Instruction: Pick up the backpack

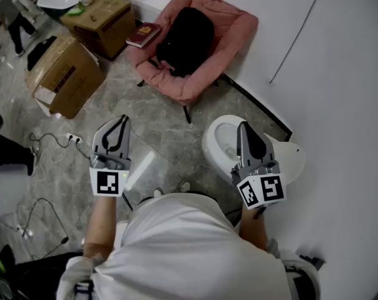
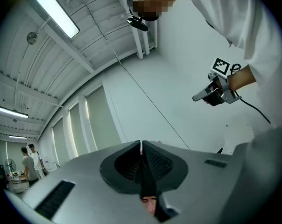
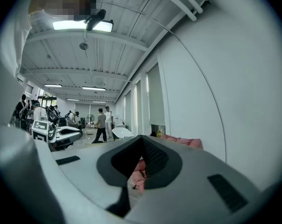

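- The white wall (image 1: 339,74) runs along the outer side of your right gripper (image 1: 243,127). Give that tool room as you walk in, so it does not brush the surface.
- The pink chair (image 1: 239,27) stands well ahead of both tools, roughly between the lines they point along. Approach it square-on, so that either gripper can reach the seat.
- A cardboard box (image 1: 64,74) sits ahead of your left gripper (image 1: 122,121) and out to its outer side. Steer that tool inward of it.
- The black backpack (image 1: 186,39) lies slumped in the chair's seat, well apart from both tools. I cannot make out a handle or strap from here, so I judge you should look for one before you commit. A pinch on a strap or a fold of fabric should hold better than a pinch on the bulging body.
- A white toilet-like fixture (image 1: 220,145) sits low, just beside the right gripper's inner side. Step around it instead of over it.
- Both grippers point level. Each has its jaws pressed together with nothing between them, as each gripper's own view shows. The approach looks like the step in hand, so spread the jaws of the tool you choose before it reaches the bag.
- A red book (image 1: 143,35) lies just beside the chair, on the left gripper's side. Leave it alone.
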The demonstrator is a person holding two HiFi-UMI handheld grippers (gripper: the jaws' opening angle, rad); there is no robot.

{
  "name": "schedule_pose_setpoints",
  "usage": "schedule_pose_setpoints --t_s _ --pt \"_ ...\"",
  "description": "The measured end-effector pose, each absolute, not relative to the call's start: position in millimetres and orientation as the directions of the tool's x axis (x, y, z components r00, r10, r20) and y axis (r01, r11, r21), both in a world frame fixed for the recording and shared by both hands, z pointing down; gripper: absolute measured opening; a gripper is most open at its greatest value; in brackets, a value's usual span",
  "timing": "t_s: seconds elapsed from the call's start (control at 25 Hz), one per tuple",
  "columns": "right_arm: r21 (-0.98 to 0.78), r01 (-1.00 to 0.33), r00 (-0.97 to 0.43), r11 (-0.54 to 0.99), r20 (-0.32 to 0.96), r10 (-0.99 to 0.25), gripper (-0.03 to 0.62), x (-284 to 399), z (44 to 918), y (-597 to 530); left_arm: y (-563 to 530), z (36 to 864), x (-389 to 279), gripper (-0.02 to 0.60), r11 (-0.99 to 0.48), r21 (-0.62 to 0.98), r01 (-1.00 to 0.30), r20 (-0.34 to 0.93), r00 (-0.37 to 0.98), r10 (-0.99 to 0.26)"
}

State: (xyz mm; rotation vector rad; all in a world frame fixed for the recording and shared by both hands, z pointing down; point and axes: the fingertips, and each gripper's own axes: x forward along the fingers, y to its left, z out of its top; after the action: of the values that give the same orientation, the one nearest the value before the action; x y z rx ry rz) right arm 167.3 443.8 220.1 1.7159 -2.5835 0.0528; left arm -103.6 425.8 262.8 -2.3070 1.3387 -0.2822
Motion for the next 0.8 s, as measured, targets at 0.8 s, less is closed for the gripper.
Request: schedule_pose_setpoints --t_s 0.8 --pt "-0.058 -0.895 -0.446 0.442 0.07 -0.892 0.021 203 232 423 411 264 -72 0.031 -0.396 -0.305 -0.866 -0.072 0.436 -0.897"
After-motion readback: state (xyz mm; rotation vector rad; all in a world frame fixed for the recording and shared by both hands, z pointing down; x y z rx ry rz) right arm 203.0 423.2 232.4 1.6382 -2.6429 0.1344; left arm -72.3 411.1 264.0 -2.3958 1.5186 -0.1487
